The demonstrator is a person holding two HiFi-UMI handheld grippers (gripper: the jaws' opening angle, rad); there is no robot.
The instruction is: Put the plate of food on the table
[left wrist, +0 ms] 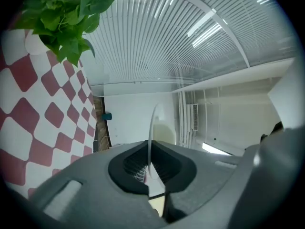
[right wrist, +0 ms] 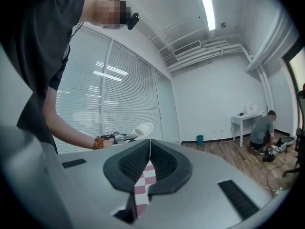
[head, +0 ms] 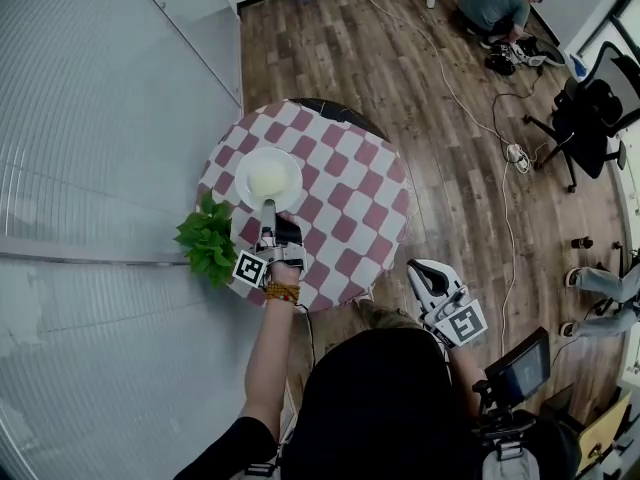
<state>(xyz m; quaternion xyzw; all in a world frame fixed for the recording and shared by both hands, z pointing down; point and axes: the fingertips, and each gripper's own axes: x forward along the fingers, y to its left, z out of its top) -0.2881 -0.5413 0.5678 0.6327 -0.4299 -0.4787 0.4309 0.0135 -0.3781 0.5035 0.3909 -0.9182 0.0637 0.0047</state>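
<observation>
While left gripper [head: 268, 208] pinches plate [head: 268, 176] rim over table [head: 352, 220] | plant [head: 208, 240] at edge | right gripper [head: 426, 271] jaws pressed together, off-table

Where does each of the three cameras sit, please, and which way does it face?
Head view: on the person's head, facing steeply down at the table; shows the left arm, left gripper, right gripper.
Left gripper view: on the left gripper, facing along jaws shut on the plate rim, past the plant.
Right gripper view: on the right gripper, jaws shut, facing the blinds; shows the person's torso, left arm.
Shared: head and right gripper views both show the left gripper holding the plate.
</observation>
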